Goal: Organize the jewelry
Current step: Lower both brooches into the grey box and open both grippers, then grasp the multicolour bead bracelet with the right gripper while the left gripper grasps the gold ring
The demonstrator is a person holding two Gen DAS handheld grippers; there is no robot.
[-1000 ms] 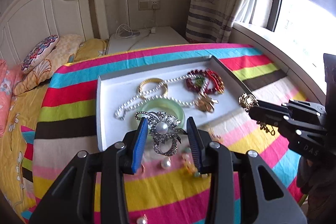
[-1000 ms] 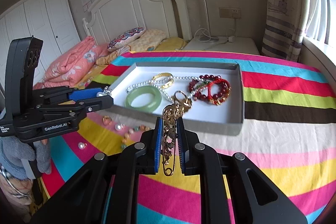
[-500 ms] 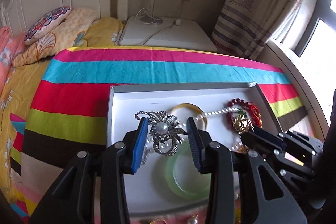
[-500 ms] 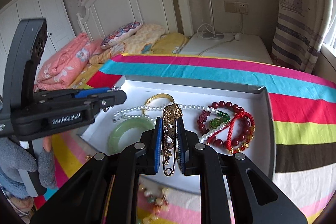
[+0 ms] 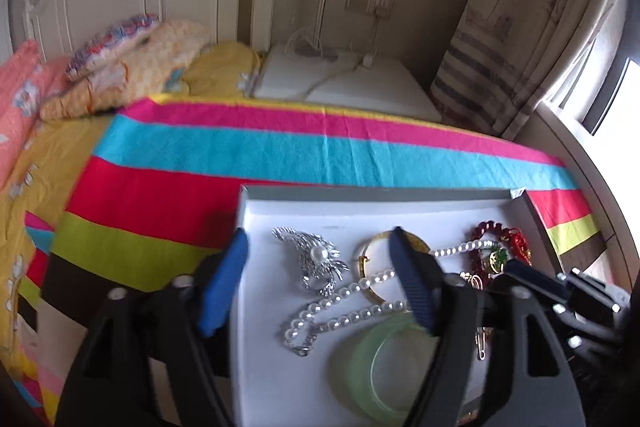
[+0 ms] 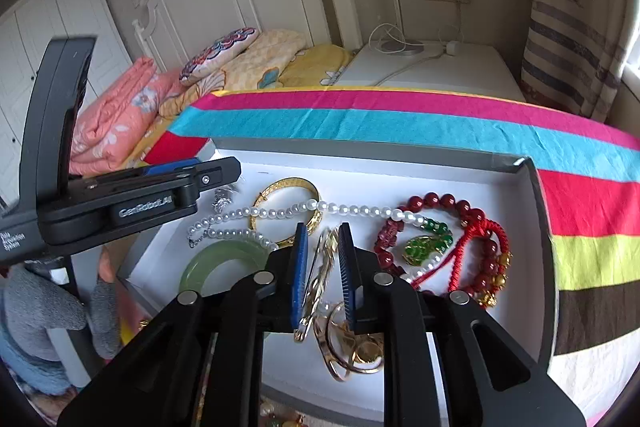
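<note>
Our left gripper (image 5: 320, 291) has just opened its jaws wide, and the silver brooch (image 5: 318, 261) it carried now lies free on the floor of the white tray (image 5: 360, 199), between the blue pads but touched by neither. Our right gripper (image 6: 323, 267) has also just been easing open; the gold pin (image 6: 320, 275) stands between its pads, and we cannot tell whether they still press on it. Half a second ago both pieces hung clamped above the tray. Around them rest the pearl necklace (image 6: 280, 213), green bangle (image 6: 216, 259) and red bead bracelet (image 6: 460, 211). We judge two more pieces delivered.
</note>
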